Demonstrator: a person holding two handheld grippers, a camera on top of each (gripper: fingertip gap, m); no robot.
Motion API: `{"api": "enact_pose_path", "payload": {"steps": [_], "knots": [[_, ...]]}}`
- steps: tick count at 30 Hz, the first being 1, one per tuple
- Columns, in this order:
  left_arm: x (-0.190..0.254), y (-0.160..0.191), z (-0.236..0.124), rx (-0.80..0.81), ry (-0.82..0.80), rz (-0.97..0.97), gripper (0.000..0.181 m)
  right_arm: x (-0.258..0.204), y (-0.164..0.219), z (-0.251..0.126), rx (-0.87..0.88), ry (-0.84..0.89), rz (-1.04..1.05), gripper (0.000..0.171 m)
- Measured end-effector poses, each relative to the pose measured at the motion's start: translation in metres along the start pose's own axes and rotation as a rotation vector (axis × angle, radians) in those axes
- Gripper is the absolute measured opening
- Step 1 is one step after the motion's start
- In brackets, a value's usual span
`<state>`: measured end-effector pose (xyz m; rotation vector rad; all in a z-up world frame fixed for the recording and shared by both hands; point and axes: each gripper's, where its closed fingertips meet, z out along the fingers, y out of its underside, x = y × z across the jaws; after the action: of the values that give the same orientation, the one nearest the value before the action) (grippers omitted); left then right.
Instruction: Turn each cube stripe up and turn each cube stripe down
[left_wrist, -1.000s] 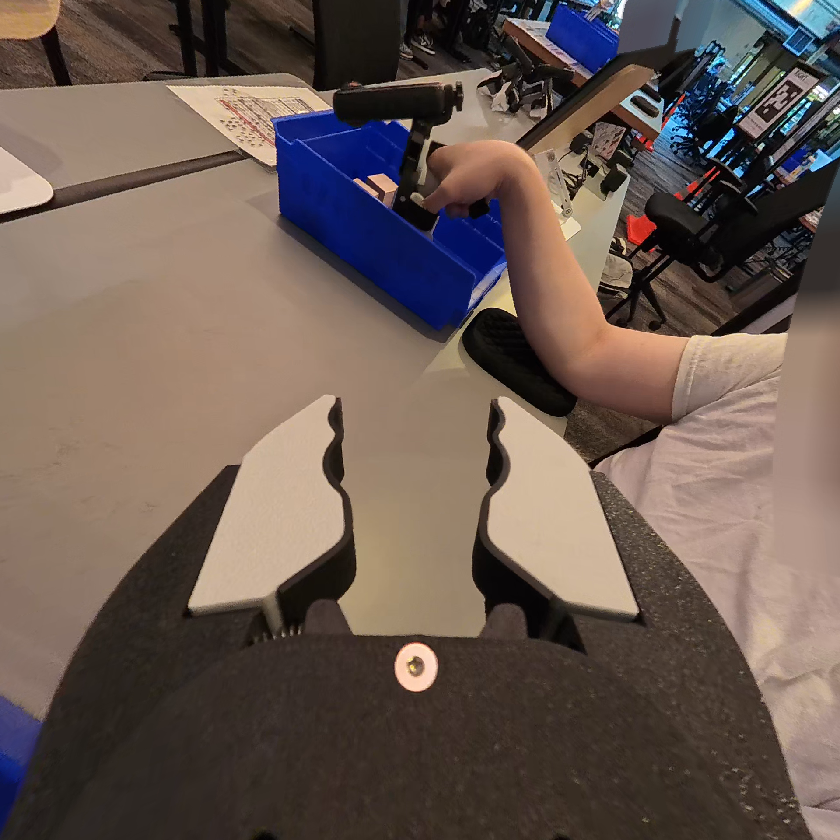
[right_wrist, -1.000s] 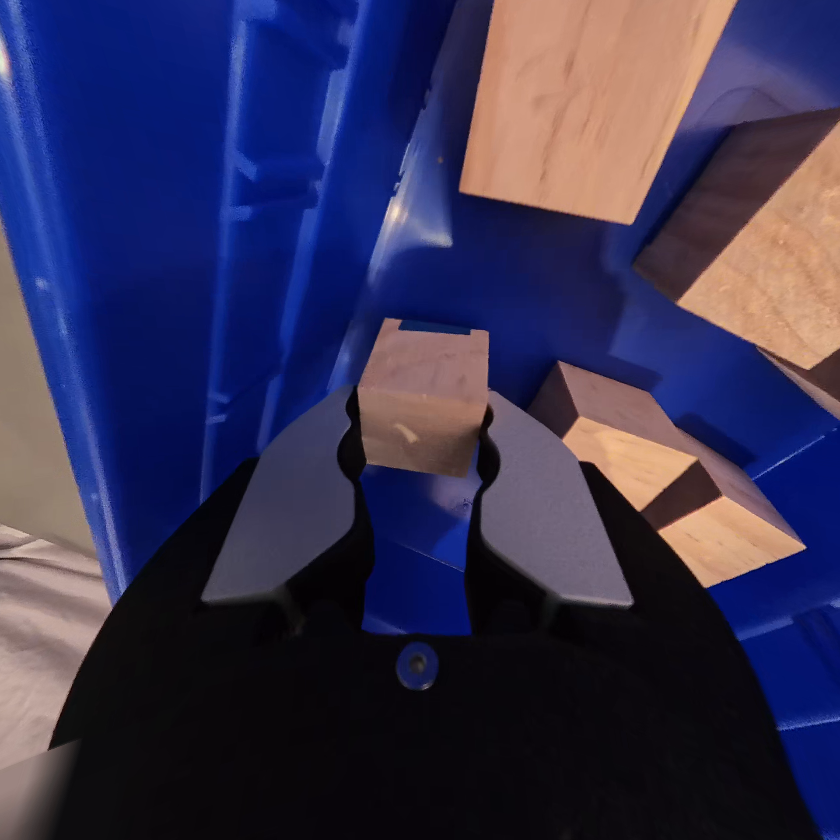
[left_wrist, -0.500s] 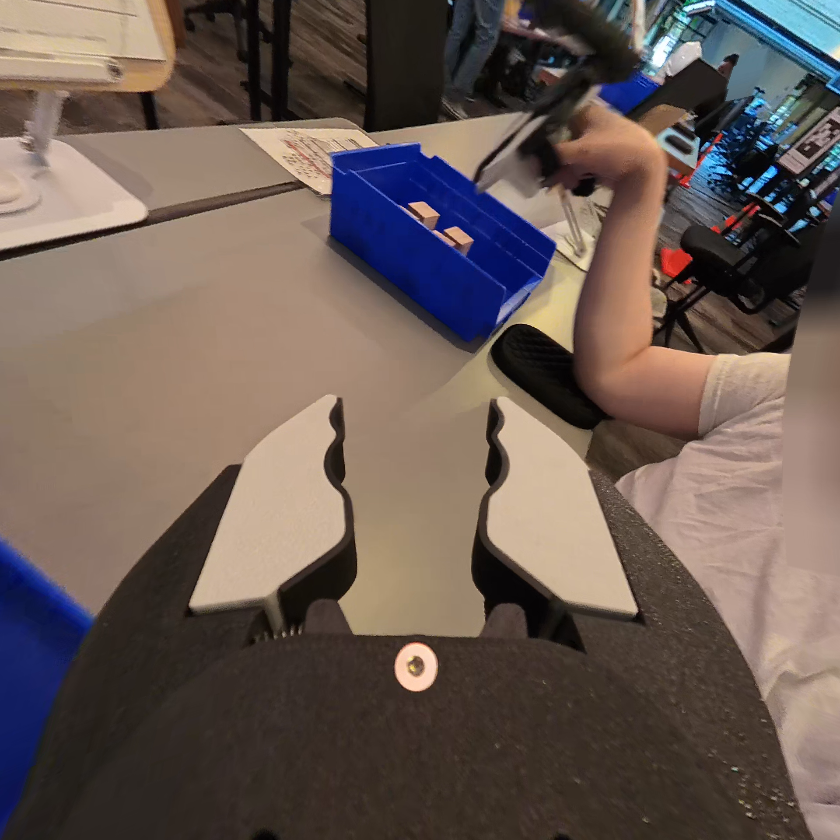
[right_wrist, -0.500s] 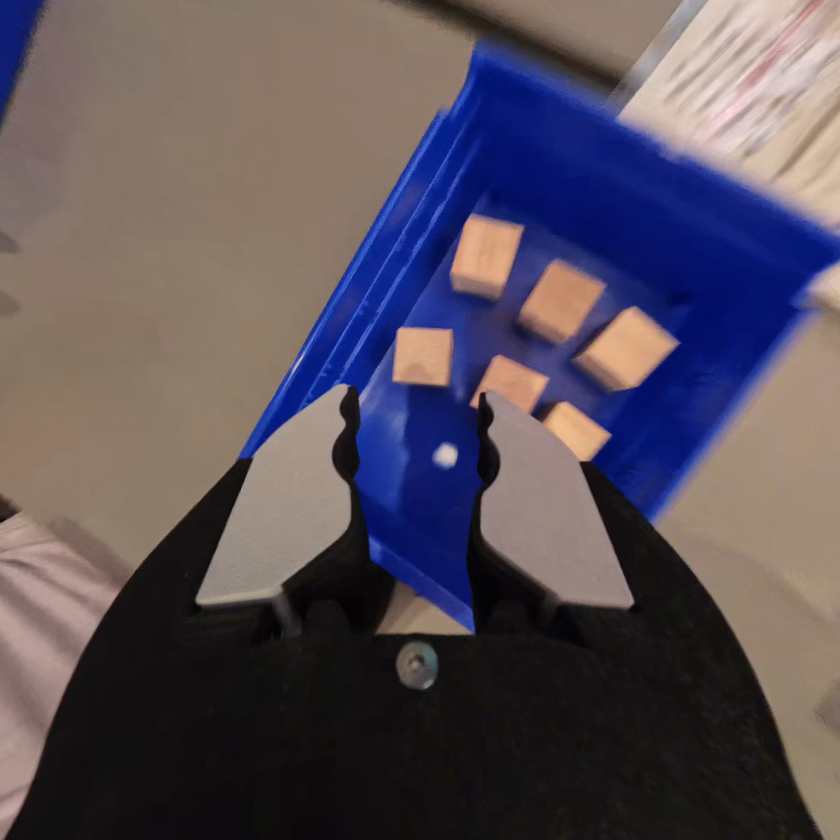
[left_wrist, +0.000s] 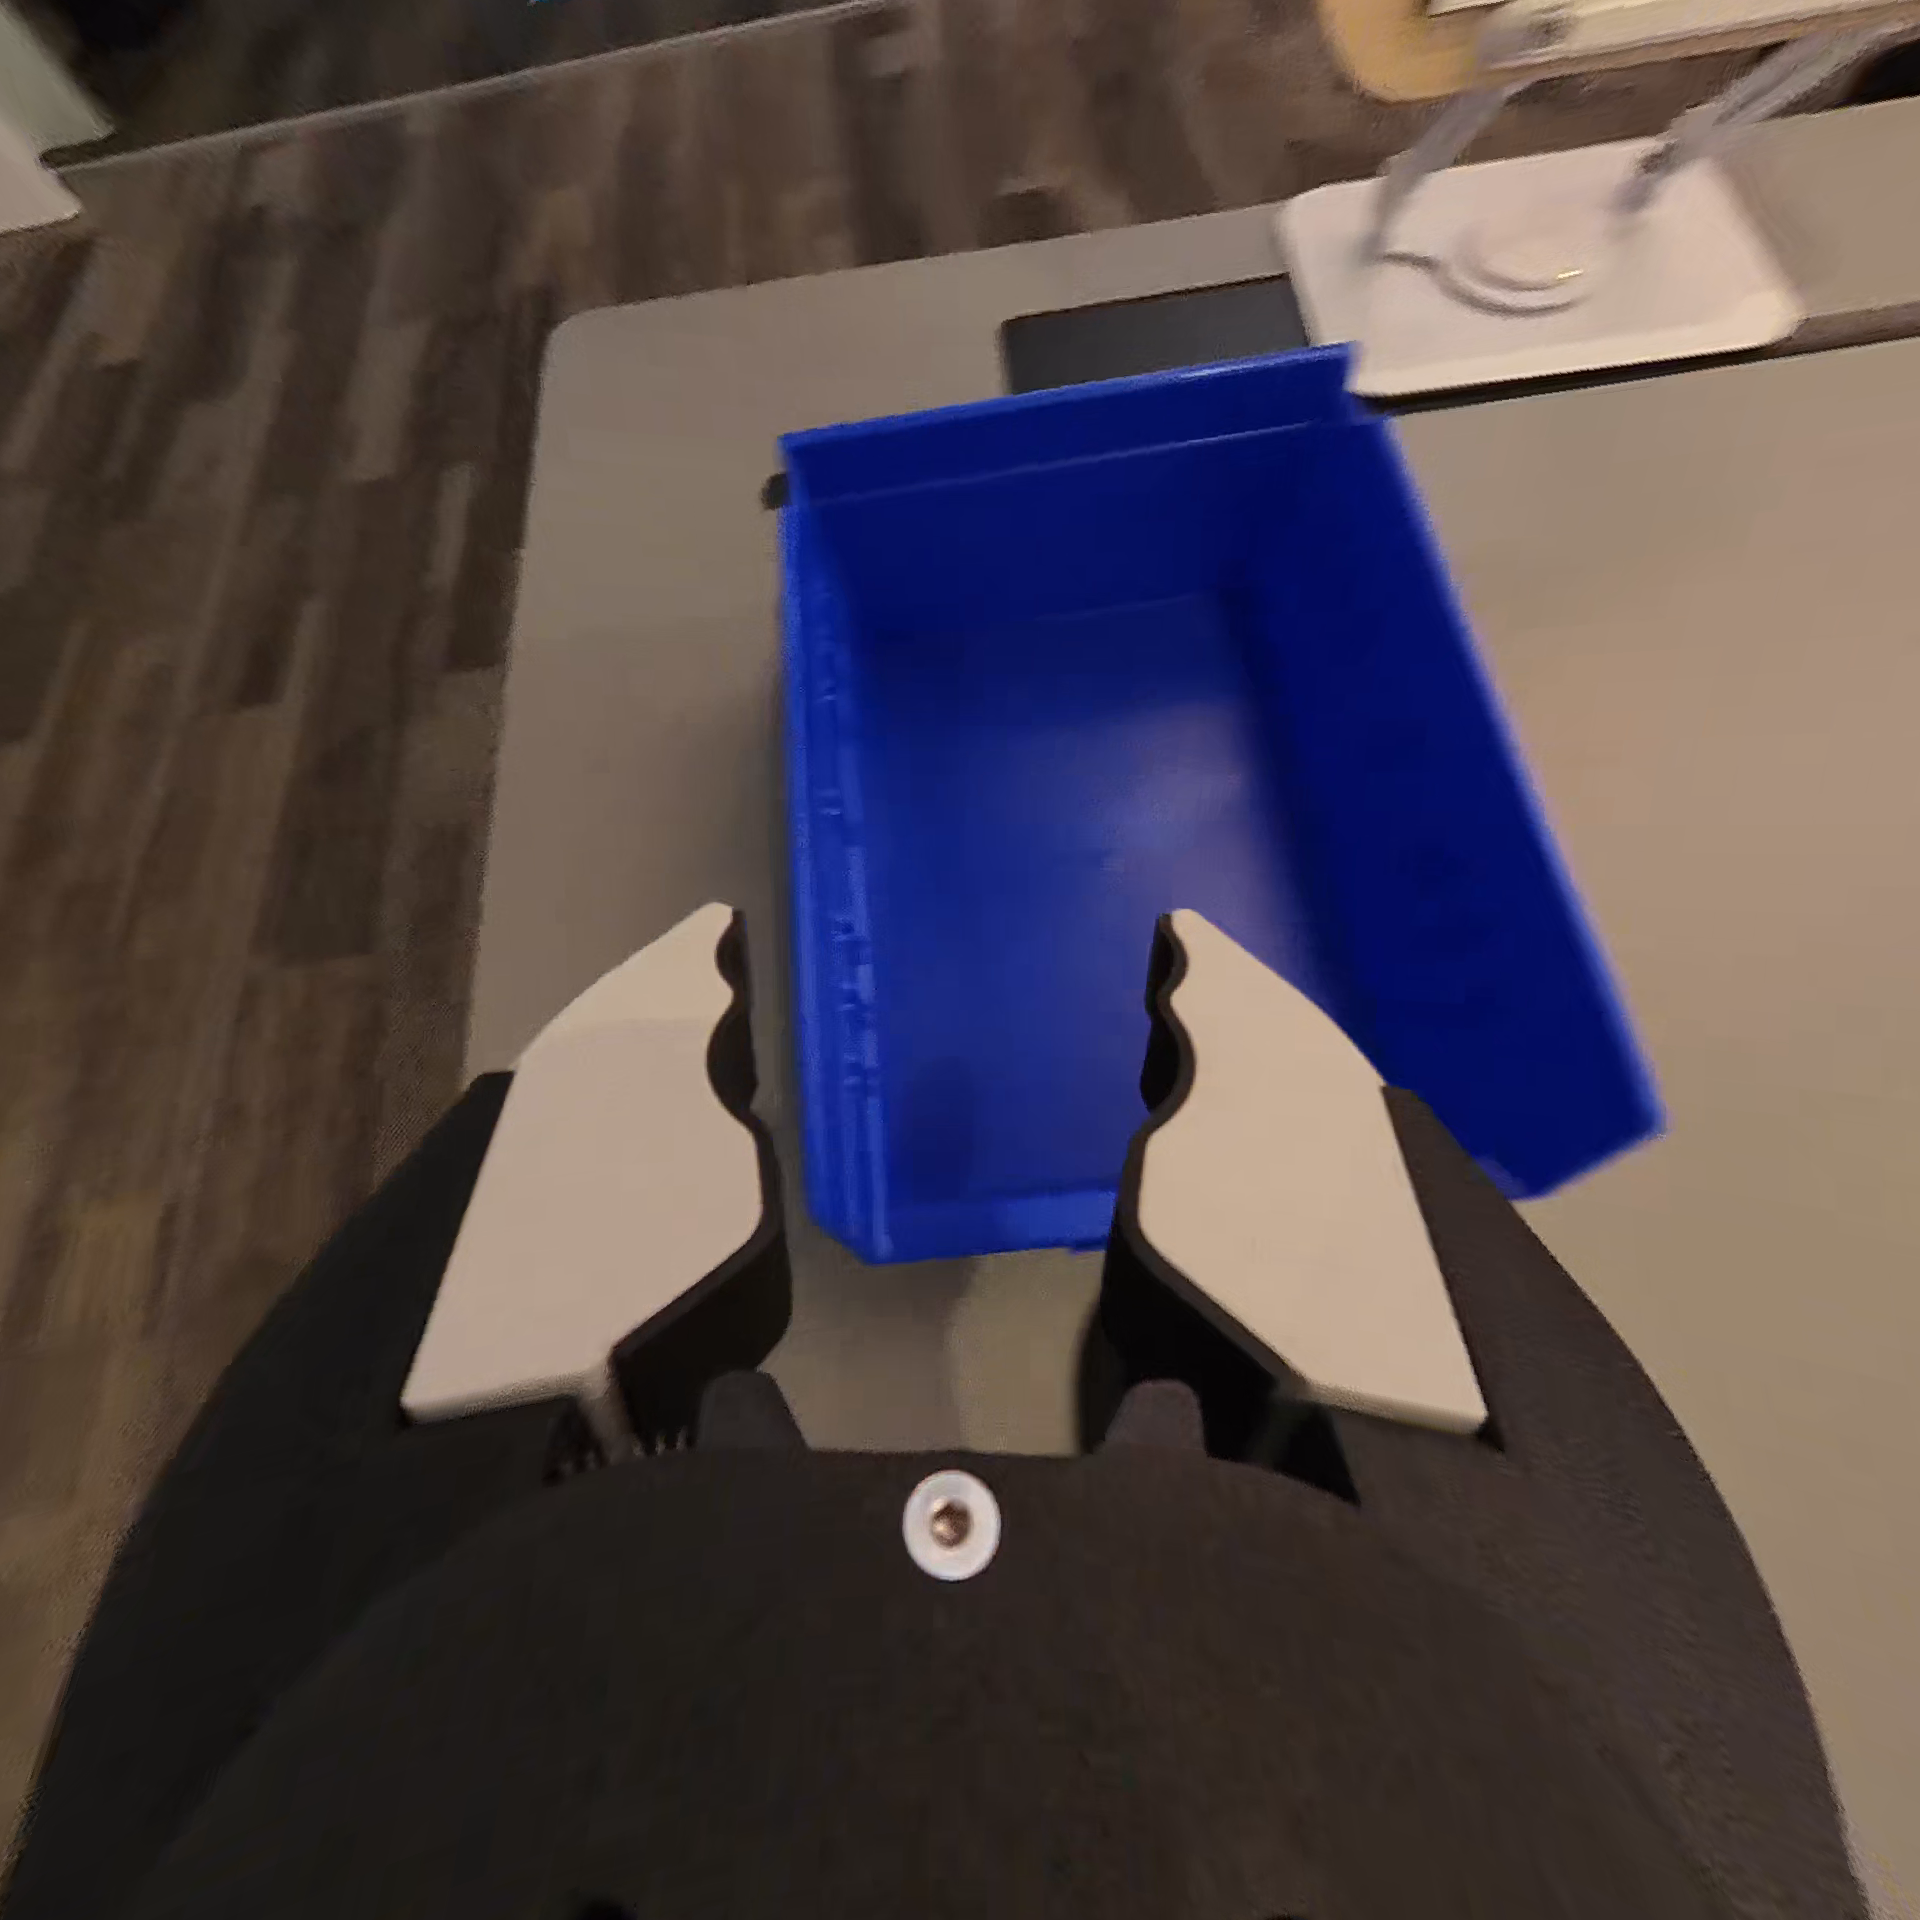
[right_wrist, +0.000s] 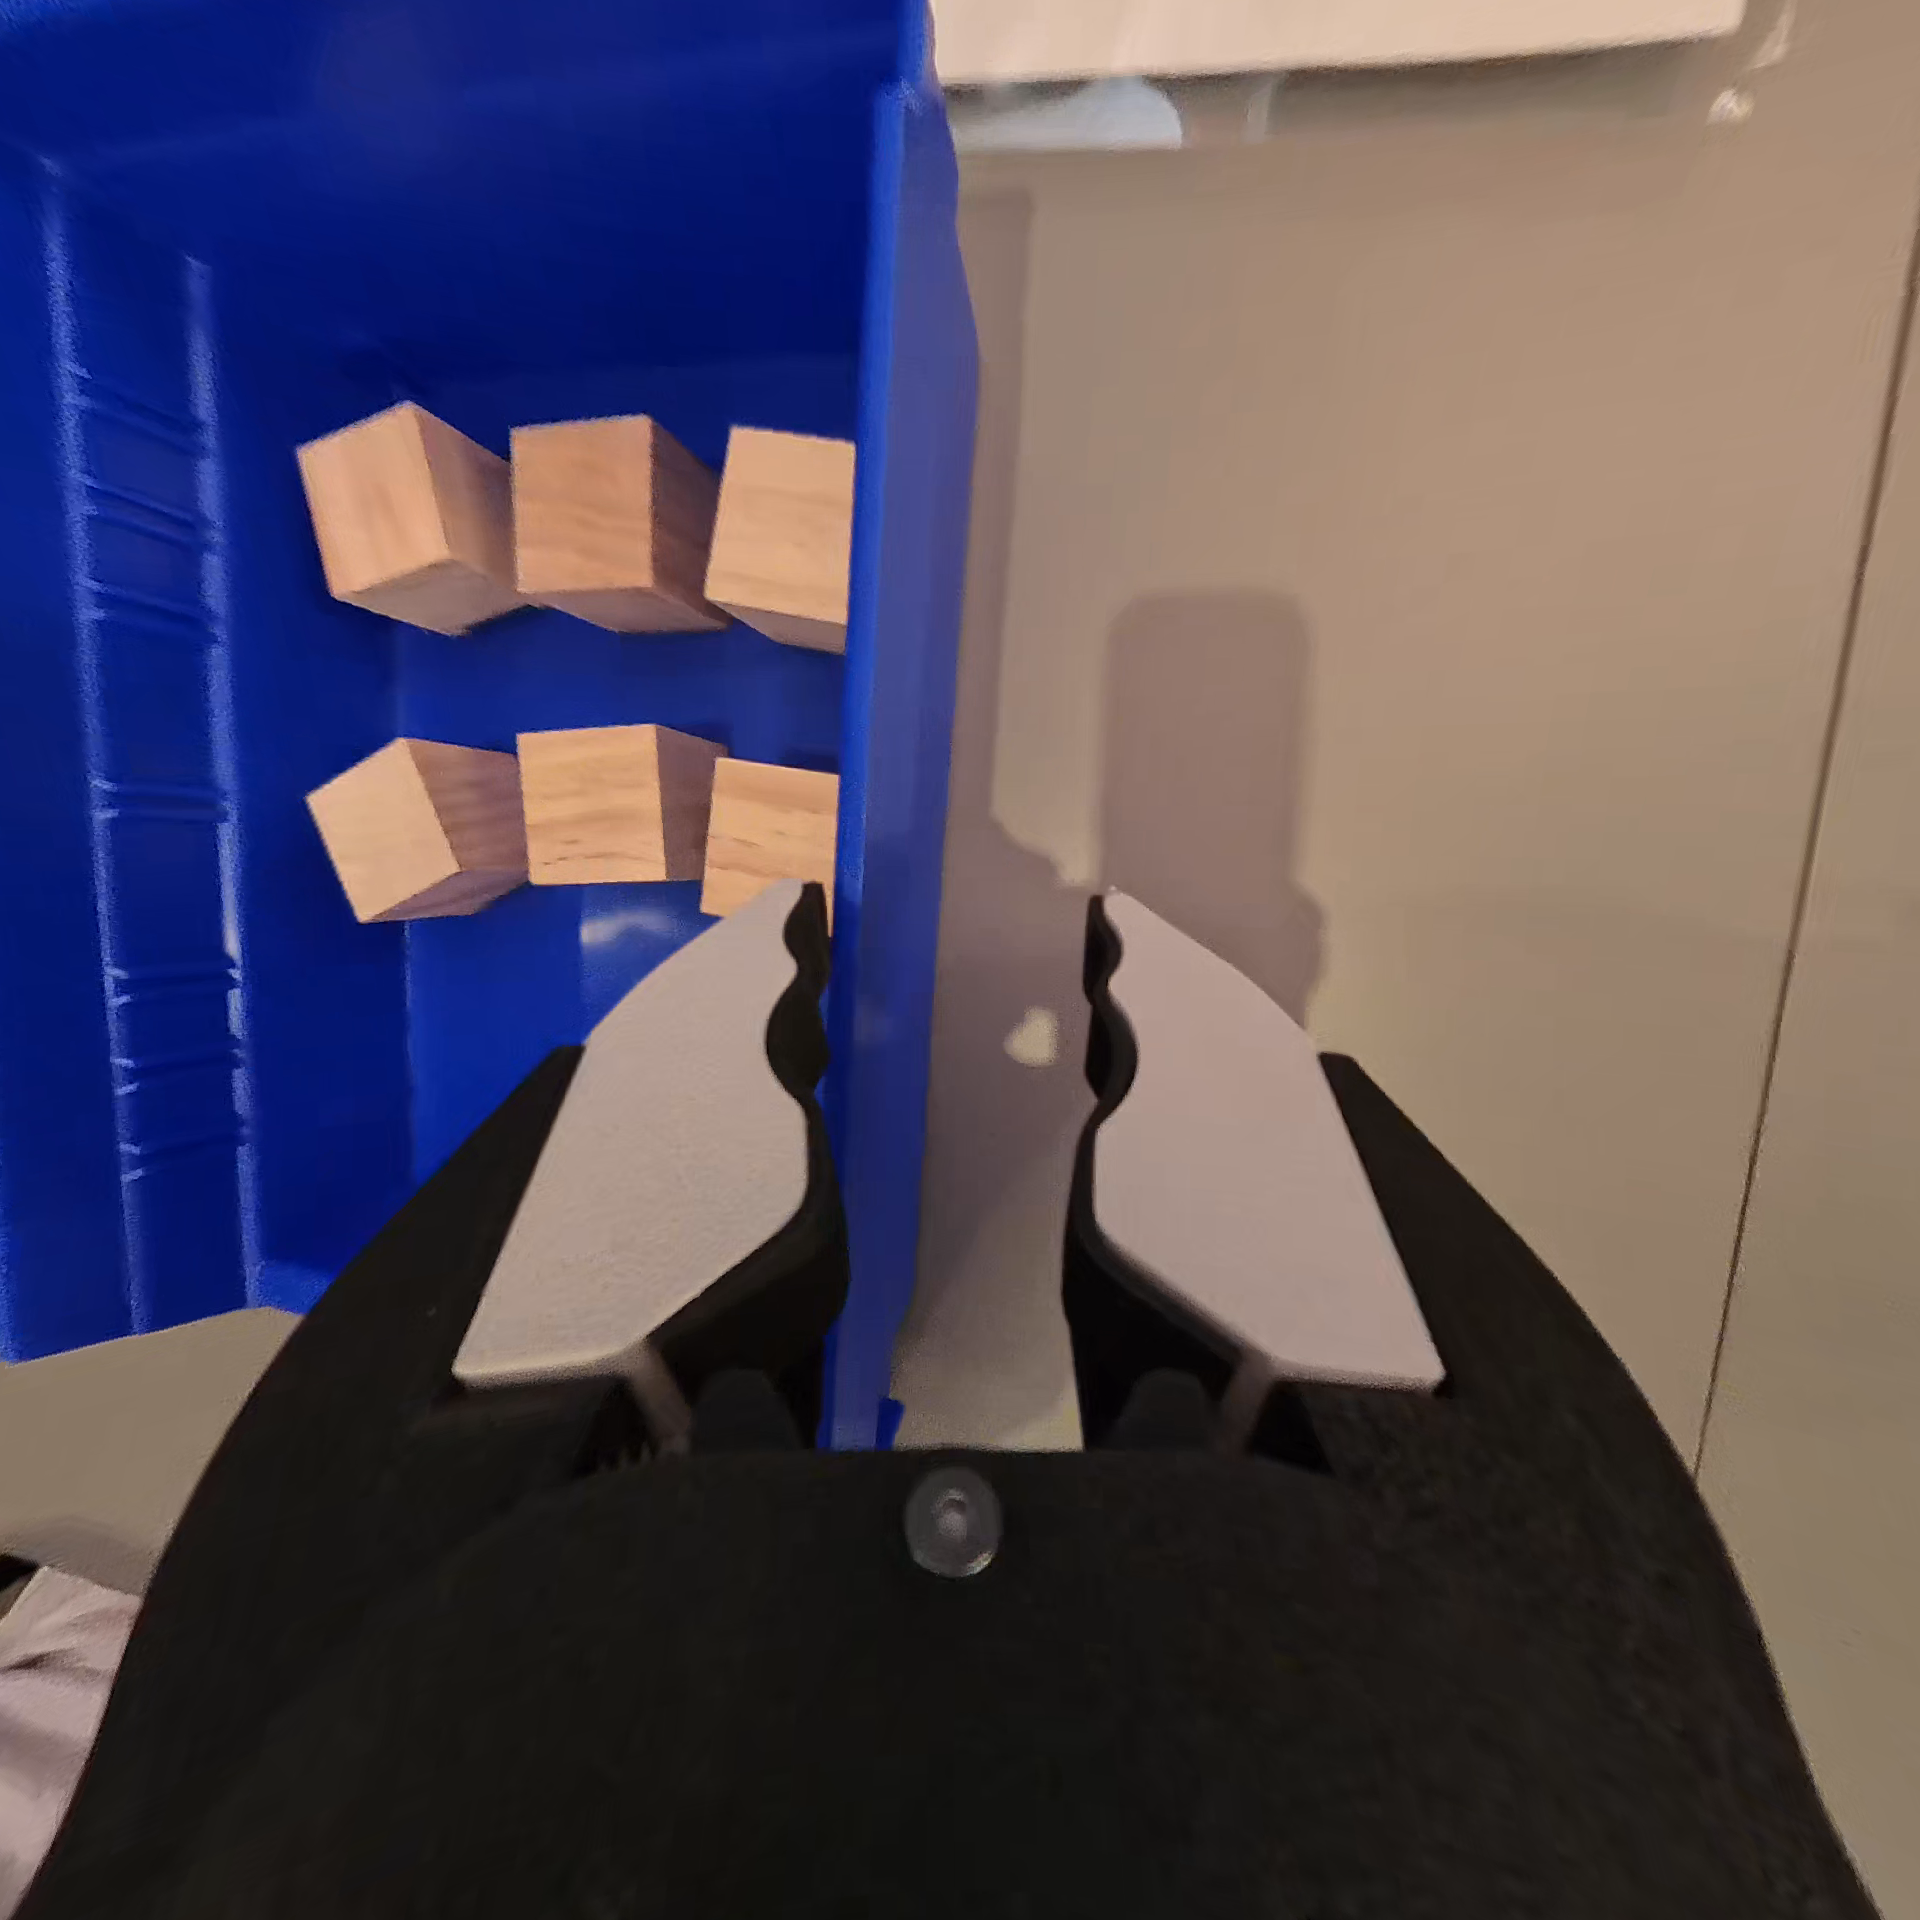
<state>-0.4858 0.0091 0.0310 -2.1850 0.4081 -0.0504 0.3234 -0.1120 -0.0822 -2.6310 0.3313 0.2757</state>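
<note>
In the right wrist view several plain wooden cubes (right_wrist: 608, 520) lie in two rows on the floor of a blue bin (right_wrist: 135, 727); no stripe shows on their visible faces. My right gripper (right_wrist: 956, 904) is open and empty, above the bin's right wall (right_wrist: 904, 623), with the wall showing between its fingers. In the left wrist view a second blue bin (left_wrist: 1143, 790) sits on the grey table with nothing visible in it. My left gripper (left_wrist: 951, 920) is open and empty above that bin's near end.
A grey table (left_wrist: 1714, 727) holds the bin; its left edge drops to a dark wood floor (left_wrist: 260, 623). A white stand base (left_wrist: 1538, 281) and a dark flat object (left_wrist: 1143, 338) lie beyond the bin. White paper (right_wrist: 1330, 31) lies at the table's far side.
The right gripper let go of a cube, lifted out of the bin and now hovers over its right wall. The left gripper swung round from the table to above the other blue bin.
</note>
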Motion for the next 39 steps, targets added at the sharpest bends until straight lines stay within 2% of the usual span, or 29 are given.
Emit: {"api": "enact_pose_path", "payload": {"steps": [4, 11, 14, 17, 18, 21, 23, 28, 32, 36, 39], "knots": [[-0.038, 0.018, 0.027, -0.155, -0.084, -0.042, 0.082, -0.002, 0.007, 0.016, -0.088, 0.029, -0.002, 0.043], [-0.028, 0.064, 0.083, -0.421, 0.014, -0.130, 0.075, -0.015, 0.005, 0.029, -0.153, 0.061, -0.082, 0.008], [-0.011, 0.090, 0.096, -0.570, 0.082, -0.179, 0.062, -0.014, 0.006, 0.030, -0.170, 0.090, -0.096, 0.008], [-0.024, 0.102, 0.098, -0.652, -0.022, -0.084, 0.026, -0.014, 0.006, 0.030, -0.176, 0.091, -0.100, 0.008], [-0.021, 0.102, 0.099, -0.658, -0.010, -0.061, 0.014, -0.015, 0.006, 0.031, -0.177, 0.088, -0.102, 0.007], [0.012, 0.094, 0.102, -0.625, 0.147, -0.100, 0.006, -0.015, 0.007, 0.032, -0.179, 0.074, -0.098, 0.008], [0.037, 0.089, 0.106, -0.596, 0.209, -0.072, 0.007, -0.015, 0.008, 0.034, -0.186, 0.069, -0.098, 0.008], [0.075, 0.084, 0.109, -0.590, 0.090, 0.099, 0.015, -0.013, 0.018, 0.044, -0.247, 0.061, -0.114, 0.007], [0.130, 0.079, 0.107, -0.558, 0.193, 0.086, 0.021, -0.015, 0.019, 0.045, -0.252, 0.036, -0.109, 0.010], [0.162, 0.077, 0.108, -0.559, 0.188, 0.161, 0.024, -0.015, 0.019, 0.046, -0.251, 0.029, -0.102, 0.011], [0.191, 0.072, 0.108, -0.543, 0.252, 0.183, 0.027, -0.016, 0.018, 0.046, -0.251, 0.019, -0.080, 0.011]]}}
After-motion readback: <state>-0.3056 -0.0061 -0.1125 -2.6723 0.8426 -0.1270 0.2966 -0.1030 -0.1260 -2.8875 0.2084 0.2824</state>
